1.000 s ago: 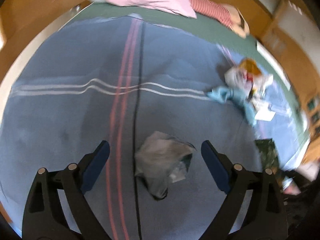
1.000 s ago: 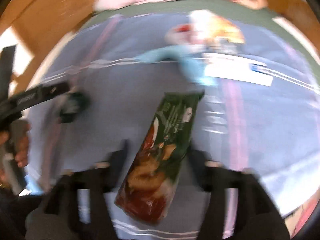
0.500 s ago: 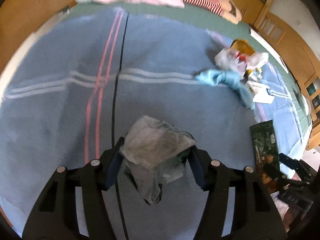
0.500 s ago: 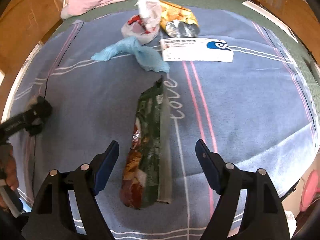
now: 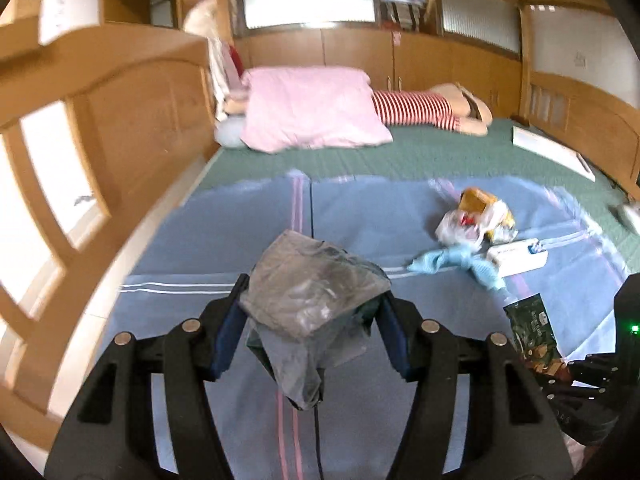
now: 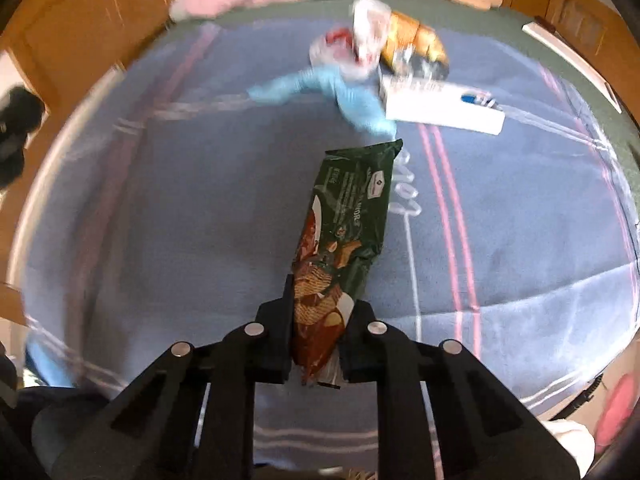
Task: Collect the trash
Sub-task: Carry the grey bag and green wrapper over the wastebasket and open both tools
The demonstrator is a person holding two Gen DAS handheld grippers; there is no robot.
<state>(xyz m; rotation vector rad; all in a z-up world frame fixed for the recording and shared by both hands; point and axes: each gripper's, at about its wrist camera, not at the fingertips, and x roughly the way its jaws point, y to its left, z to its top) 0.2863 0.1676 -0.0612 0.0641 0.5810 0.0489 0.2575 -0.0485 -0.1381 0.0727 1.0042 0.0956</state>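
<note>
My left gripper (image 5: 310, 330) is shut on a crumpled grey plastic bag (image 5: 308, 296) and holds it above the blue blanket (image 5: 224, 236). My right gripper (image 6: 316, 330) is shut on the near end of a long green snack packet (image 6: 344, 240), which also shows at the right of the left wrist view (image 5: 534, 332). More trash lies further back: a light blue rag (image 6: 344, 92), a white box (image 6: 440, 108), a white plastic bag (image 6: 360, 48) and an orange wrapper (image 6: 416, 44).
A pink pillow (image 5: 312, 108) and a striped doll (image 5: 420, 108) lie at the head of the bed on a green sheet (image 5: 440, 152). A wooden bed frame (image 5: 100, 120) runs along the left. Wooden cabinets stand behind.
My left gripper closed on the grey bag and lifted it, tilting up toward the room. My right gripper closed on the green packet's near end.
</note>
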